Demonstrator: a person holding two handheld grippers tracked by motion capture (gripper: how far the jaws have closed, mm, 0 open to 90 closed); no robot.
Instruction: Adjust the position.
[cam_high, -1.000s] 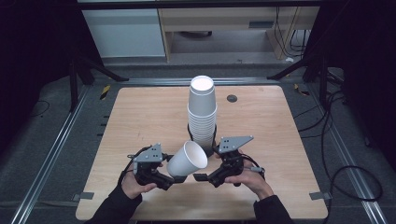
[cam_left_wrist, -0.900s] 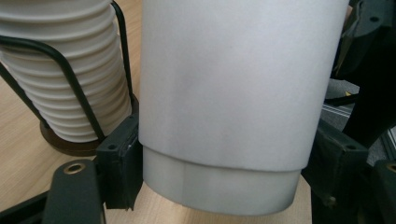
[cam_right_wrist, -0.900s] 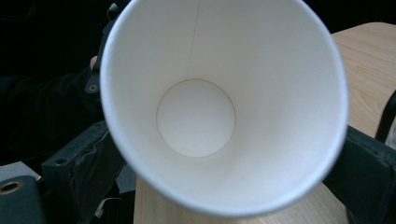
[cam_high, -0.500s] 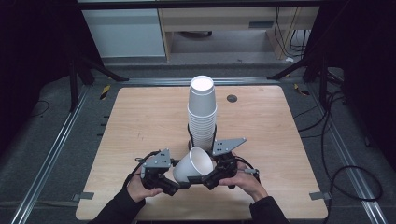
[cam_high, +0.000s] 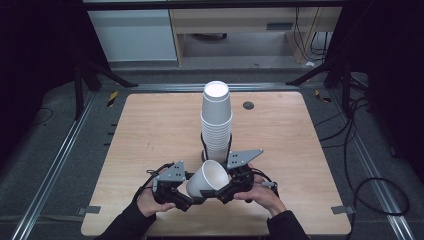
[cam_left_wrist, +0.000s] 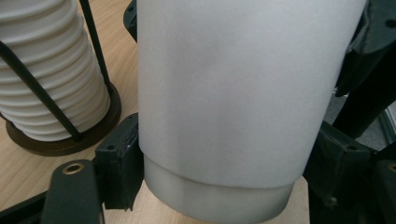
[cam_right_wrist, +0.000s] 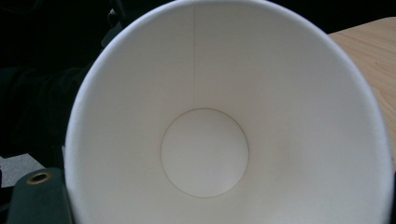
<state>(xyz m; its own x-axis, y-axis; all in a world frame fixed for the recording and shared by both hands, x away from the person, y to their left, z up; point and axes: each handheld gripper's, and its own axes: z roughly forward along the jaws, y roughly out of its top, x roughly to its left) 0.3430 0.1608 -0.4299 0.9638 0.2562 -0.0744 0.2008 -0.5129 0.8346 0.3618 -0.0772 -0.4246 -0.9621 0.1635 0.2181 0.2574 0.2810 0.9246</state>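
Fingers: left gripper (cam_high: 194, 196) has its two black jaws clamped on the lower wall of a single white paper cup (cam_high: 207, 179); in the left gripper view a black pad (cam_left_wrist: 119, 165) presses the cup's left side just above the base band, and the opposite pad sits against the right side. Right gripper (cam_high: 222, 192): grasp cannot be told. Its jaw tips run under the cup's rim in the high view and are hidden there. The right gripper view looks straight into the cup's open mouth; one dark jaw corner shows at bottom left, the rest lies behind the rim.

Cup: held off the pale wooden tabletop (cam_high: 150, 130) near its front edge, between the two grippers, tilted with mouth toward the person's right and up. Interior (cam_right_wrist: 205, 154) is plain white with a round base disc and a vertical seam. No contents visible.

Just behind it: tall stack of nested white paper cups (cam_high: 216, 120), upside down, standing in a holder of thin black upright rods on a dark round base (cam_left_wrist: 70, 140). The held cup is near the stack; whether they touch cannot be told.

Hands: left hand (cam_high: 147, 200) and right hand (cam_high: 262, 192) wrap the gripper bodies; forearms are cut off by the bottom edge. A small dark round disc (cam_high: 248, 105) lies on the far side of the table. Surroundings are dark.
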